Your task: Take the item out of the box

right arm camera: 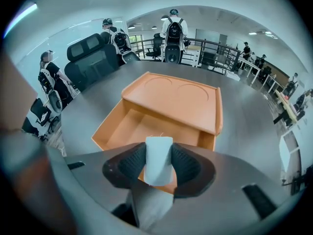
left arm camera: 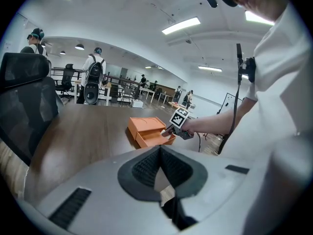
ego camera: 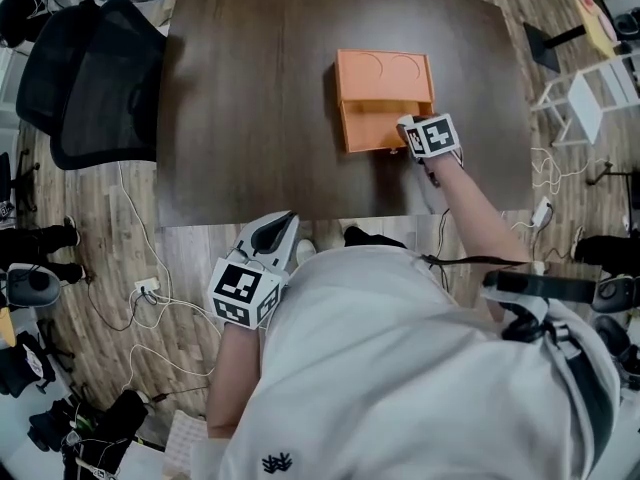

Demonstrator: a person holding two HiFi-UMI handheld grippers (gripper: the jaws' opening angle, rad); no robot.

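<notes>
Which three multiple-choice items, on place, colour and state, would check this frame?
1. Where is the box? A on the floor; B on the table; C on a chair.
2. What colour is the box? A orange; B blue; C green.
3. What do the right tongs hold? A nothing; B a cable; C a white block.
Answers: 1 B, it rests on the dark tabletop; 2 A, it is orange in every view; 3 C, the block sits clamped between them.
</notes>
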